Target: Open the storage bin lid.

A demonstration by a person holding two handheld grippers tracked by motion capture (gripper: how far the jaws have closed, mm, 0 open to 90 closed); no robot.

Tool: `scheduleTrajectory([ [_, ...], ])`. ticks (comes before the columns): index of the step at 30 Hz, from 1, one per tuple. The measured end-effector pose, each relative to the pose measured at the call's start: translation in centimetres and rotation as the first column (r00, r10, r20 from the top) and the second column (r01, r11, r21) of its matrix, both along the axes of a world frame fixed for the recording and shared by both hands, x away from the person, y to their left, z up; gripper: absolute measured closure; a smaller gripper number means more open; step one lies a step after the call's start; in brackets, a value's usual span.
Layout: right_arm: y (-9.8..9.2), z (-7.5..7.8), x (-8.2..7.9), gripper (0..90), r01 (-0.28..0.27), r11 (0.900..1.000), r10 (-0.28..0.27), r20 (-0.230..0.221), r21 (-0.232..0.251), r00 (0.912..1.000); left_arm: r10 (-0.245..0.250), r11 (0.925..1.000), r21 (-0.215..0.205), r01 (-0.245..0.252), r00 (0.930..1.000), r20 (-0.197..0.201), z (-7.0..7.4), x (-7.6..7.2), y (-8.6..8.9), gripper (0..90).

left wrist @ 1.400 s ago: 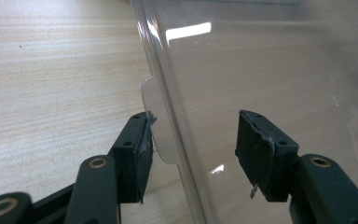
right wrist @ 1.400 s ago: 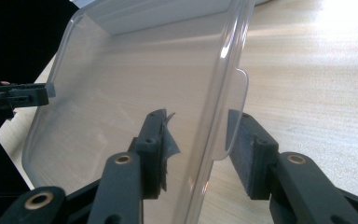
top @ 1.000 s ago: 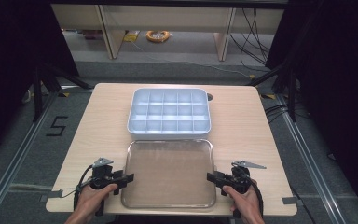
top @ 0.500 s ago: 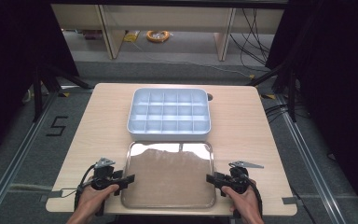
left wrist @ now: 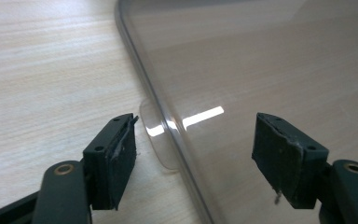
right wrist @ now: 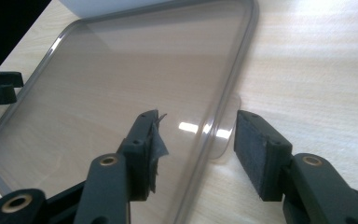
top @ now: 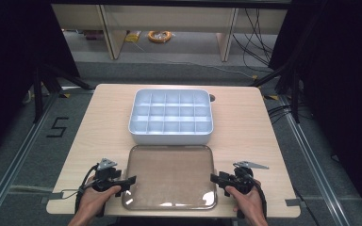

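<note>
Pale wood grain marks the surface [top: 99, 122], set on a grey floor with cables and a shelf unit seen beyond its far edge. At the near middle of the surface a clear, smoke-tinted lid [top: 169, 176] is laid flat, with rounded corners and a small tab at each side. Just beyond its far edge a white compartment box [top: 171, 116] is placed, its cells seen empty. At the lid's left edge the left gripper [left wrist: 193, 154] is held with its fingers [left wrist: 114, 158] spread apart, the rim and left tab lying between them. At the right edge the right gripper [right wrist: 198, 149] is likewise held with fingers [right wrist: 258, 156] apart, astride the rim and right tab, nothing clamped
</note>
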State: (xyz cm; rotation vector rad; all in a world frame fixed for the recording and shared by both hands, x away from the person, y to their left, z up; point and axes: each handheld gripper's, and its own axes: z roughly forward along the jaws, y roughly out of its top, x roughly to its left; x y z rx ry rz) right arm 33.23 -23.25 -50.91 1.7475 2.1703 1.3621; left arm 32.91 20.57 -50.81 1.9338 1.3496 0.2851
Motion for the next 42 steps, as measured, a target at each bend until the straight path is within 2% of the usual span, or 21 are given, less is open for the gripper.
scheduleTrajectory([
  [6,-0.1,0.3,-0.1,48.5,0.0,1.0,0.0,0.015,0.021,0.9999,-0.009,0.9999,-0.007,0.009,1.0,0.004,0.2,0.0,0.1,29.8],
  [7,-0.3,0.2,0.1,47.5,-0.02,1.0,0.02,0.054,0.001,0.9984,-0.012,0.9999,-0.006,0.012,0.9999,0.005,0.3,0.0,0.2,29.7],
  [10,0.0,0.7,-0.1,41.8,-0.009,0.999,0.007,0.045,0.031,0.9989,-0.007,0.9995,-0.03,0.008,0.9998,0.018,0.4,-0.1,0.1,28.8],
  [11,-0.1,0.7,0.1,39.4,-0.027,0.999,0.026,0.091,0.018,0.9955,-0.002,0.9992,-0.039,0.003,0.9997,0.023,0.5,-0.1,0.0,28.2],
  [15,0.0,1.3,-0.2,34.2,-0.04,0.999,0.04,0.146,-0.005,0.9884,-0.023,0.9985,-0.049,0.025,0.9992,0.033,0.9,-0.2,0.0,25.7],
  [20,0.3,1.7,-0.4,31.9,-0.037,0.999,0.037,0.187,-0.005,0.9817,-0.044,0.998,-0.044,0.046,0.998,0.046,1.1,-0.4,-0.3,24.7],
  [21,0.1,2.0,-0.5,31.5,-0.047,0.998,0.053,0.185,-0.035,0.9813,-0.046,0.9982,-0.037,0.048,0.9971,0.06,1.2,-0.4,-0.4,24.4],
  [22,0.4,2.0,-0.6,31.0,-0.029,1.0,0.027,0.182,0.009,0.983,-0.045,0.9976,-0.049,0.048,0.9973,0.058,1.3,-0.5,-0.5,24.2],
  [23,0.1,2.1,-0.5,30.8,-0.05,0.998,0.055,0.203,-0.029,0.9775,-0.049,0.9977,-0.044,0.052,0.997,0.06,1.4,-0.6,-0.5,24.1],
  [24,0.3,2.3,-0.7,30.7,-0.04,0.999,0.044,0.187,-0.025,0.9814,-0.066,0.9971,-0.034,0.068,0.9957,0.065,1.5,-0.6,-0.5,24.0],
  [25,0.3,2.2,-0.7,30.7,-0.045,0.999,0.049,0.221,-0.023,0.9741,-0.042,0.9966,-0.067,0.047,0.9957,0.082,1.5,-0.7,-0.8,24.0],
  [26,0.2,2.4,-0.8,30.6,-0.05,0.998,0.059,0.229,-0.044,0.9716,-0.047,0.9968,-0.061,0.052,0.9954,0.084,1.6,-0.8,-0.9,23.9],
  [29,0.4,2.6,-1.0,30.5,-0.056,0.996,0.07,0.246,-0.067,0.9668,-0.071,0.996,-0.047,0.076,0.9933,0.091,1.8,-1.1,-0.8,23.8],
  [32,0.4,2.8,-1.4,30.3,-0.066,0.995,0.085,0.258,-0.078,0.9625,-0.062,0.9951,-0.07,0.07,0.992,0.11,1.8,-1.4,-1.0,23.7],
  [34,0.8,3.0,-1.8,30.4,-0.061,0.997,0.07,0.239,-0.049,0.9686,-0.092,0.9945,-0.04,0.097,0.9896,0.11,1.9,-1.5,-0.7,23.7],
  [35,0.6,2.9,-1.7,30.4,-0.076,0.994,0.094,0.267,-0.074,0.959,-0.072,0.9948,-0.064,0.079,0.9913,0.111,1.9,-1.6,-0.9,23.7],
  [36,0.7,2.9,-1.7,30.4,-0.067,0.994,0.087,0.274,-0.083,0.9577,-0.072,0.9944,-0.068,0.08,0.9905,0.118,2.0,-1.7,-1.0,23.7],
  [38,0.7,3.1,-2.1,29.9,-0.082,0.994,0.098,0.254,-0.074,0.9622,-0.074,0.994,-0.072,0.083,0.9901,0.12,2.0,-1.9,-0.9,23.6],
  [39,0.8,2.9,-2.0,28.7,-0.071,0.993,0.095,0.275,-0.097,0.9568,-0.071,0.9941,-0.074,0.08,0.9905,0.118,2.1,-2.1,-1.0,23.6],
  [41,0.9,3.1,-2.4,27.5,-0.067,0.994,0.087,0.243,-0.091,0.9661,-0.08,0.9932,-0.075,0.089,0.989,0.125,2.1,-2.3,-1.0,23.5],
  [42,0.6,3.0,-2.3,27.1,-0.086,0.99,0.116,0.289,-0.116,0.9504,-0.088,0.9929,-0.069,0.097,0.9883,0.125,2.1,-2.5,-0.9,23.4],
])
